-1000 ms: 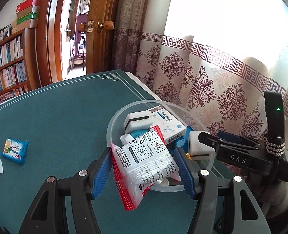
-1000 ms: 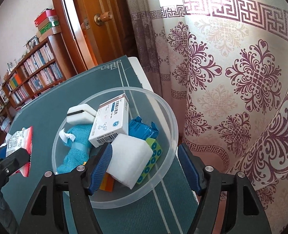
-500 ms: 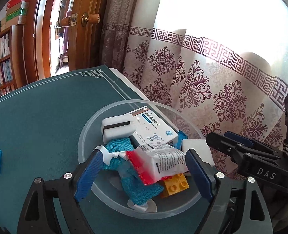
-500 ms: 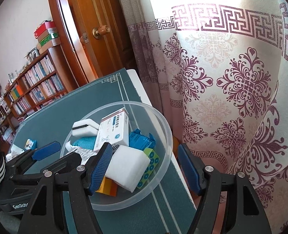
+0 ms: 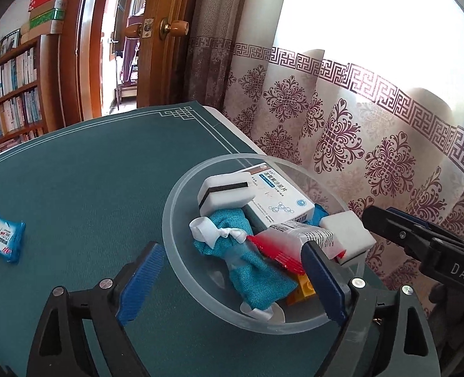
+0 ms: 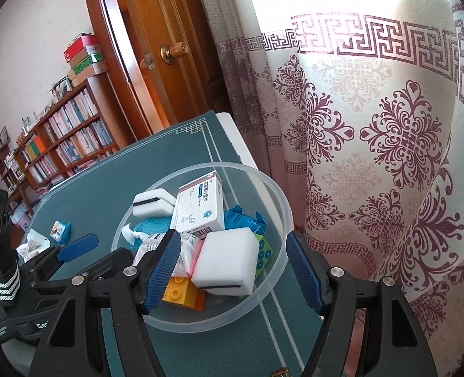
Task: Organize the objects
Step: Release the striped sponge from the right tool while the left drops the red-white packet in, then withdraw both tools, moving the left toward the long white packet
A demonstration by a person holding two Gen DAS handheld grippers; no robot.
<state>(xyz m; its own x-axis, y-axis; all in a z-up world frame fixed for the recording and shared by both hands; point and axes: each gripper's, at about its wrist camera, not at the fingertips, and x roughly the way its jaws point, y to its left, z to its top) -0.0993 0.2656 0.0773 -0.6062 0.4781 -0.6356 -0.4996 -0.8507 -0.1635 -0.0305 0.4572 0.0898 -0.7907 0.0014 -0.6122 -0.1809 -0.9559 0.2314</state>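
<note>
A clear plastic bowl (image 5: 181, 270) (image 6: 282, 207) stands near the table's right edge. It holds a white medicine box (image 5: 279, 196) (image 6: 200, 207), white sponges (image 5: 224, 191) (image 6: 224, 262), a teal cloth pouch (image 5: 250, 267), an orange brick (image 6: 181, 290) and the red-edged white packet (image 5: 294, 238) (image 6: 185, 251). My left gripper (image 5: 232, 279) is open and empty, its jaws on either side of the bowl's near rim. My right gripper (image 6: 232, 270) is open and empty over the bowl.
A small blue wipes packet (image 5: 6, 242) (image 6: 61, 229) lies on the green table mat (image 5: 90, 188) at the left, beside a clear bag (image 6: 32, 245). A patterned curtain (image 5: 373, 144) hangs just past the table's right edge. A bookshelf (image 6: 59, 138) and wooden door (image 6: 156, 50) stand beyond.
My left gripper opened and let the red-edged packet drop into the bowl, then drew back a little. The right gripper stayed open over the bowl.
</note>
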